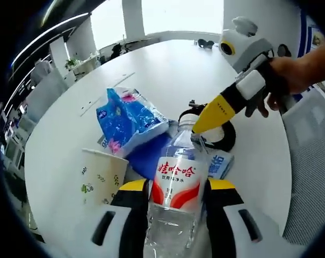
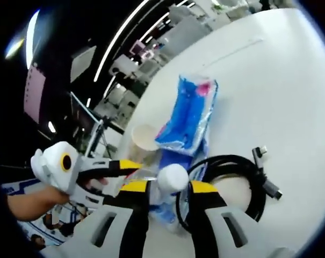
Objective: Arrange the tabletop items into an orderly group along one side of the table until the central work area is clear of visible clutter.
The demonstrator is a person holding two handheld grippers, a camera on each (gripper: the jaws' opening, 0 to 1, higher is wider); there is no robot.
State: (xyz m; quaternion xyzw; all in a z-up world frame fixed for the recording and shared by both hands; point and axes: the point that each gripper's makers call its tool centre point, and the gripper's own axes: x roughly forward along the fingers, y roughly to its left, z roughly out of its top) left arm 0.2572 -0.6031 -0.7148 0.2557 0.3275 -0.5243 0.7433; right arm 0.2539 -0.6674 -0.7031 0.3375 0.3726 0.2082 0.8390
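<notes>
in the left gripper view, the left gripper [image 1: 175,196] has its two yellow-tipped jaws clamped on the body of a clear water bottle [image 1: 175,193] with a red and white label, one jaw on each side. the bottle points away from the camera over the white table [image 1: 167,70]. the right gripper [image 1: 197,128] comes in from the right, held by a hand [image 1: 294,75], and its yellow tips sit at the bottle's neck, where the cap end is. left of the bottle stands a paper cup [image 1: 100,177], upright, just beside the left jaw. beyond it lies a blue plastic packet [image 1: 129,118], resting partly on a flat dark blue item [image 1: 151,156]. a coiled black cable [image 1: 224,134] lies behind the bottle's top.

in the right gripper view, the right gripper [image 2: 170,188] has its jaws closed around the bottle's white cap [image 2: 172,177]. the left gripper [image 2: 127,167] reaches in from the left, gripping the bottle lower down. the paper cup [image 2: 145,138], the blue packet [image 2: 192,115] and the black cable [image 2: 237,177] with its plug ends lie on the table [image 2: 280,80] beyond.
</notes>
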